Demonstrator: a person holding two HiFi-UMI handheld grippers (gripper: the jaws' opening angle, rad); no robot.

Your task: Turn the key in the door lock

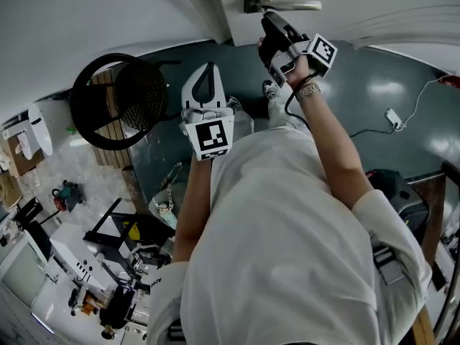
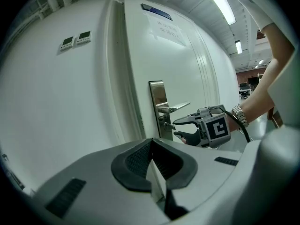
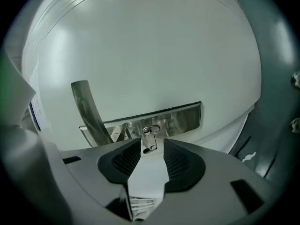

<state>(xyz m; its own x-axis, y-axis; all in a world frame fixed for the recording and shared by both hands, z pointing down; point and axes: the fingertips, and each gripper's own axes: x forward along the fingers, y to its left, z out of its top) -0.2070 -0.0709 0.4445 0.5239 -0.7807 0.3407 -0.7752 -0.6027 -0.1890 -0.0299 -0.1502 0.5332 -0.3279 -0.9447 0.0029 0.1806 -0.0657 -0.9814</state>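
Note:
The white door (image 2: 187, 64) carries a steel lock plate (image 2: 158, 108) with a lever handle (image 2: 177, 108). A small metal key (image 3: 150, 138) sticks out of the lock below the handle. In the right gripper view the plate (image 3: 180, 118) lies sideways and the key sits between my right gripper's (image 3: 151, 146) open jaws, with a gap on each side. From the left gripper view, the right gripper (image 2: 180, 128) is at the lock with its fingers spread. My left gripper (image 2: 152, 157) is shut on nothing, held back from the door. In the head view the right gripper (image 1: 269, 21) reaches the door and the left gripper (image 1: 208, 69) hangs lower.
A black round mesh chair (image 1: 118, 99) stands to the left of the door. A cluttered white bench (image 1: 79, 264) fills the lower left. A white cable with a plug (image 1: 394, 118) lies on the dark floor at right. Two wall panels (image 2: 75, 40) sit left of the door frame.

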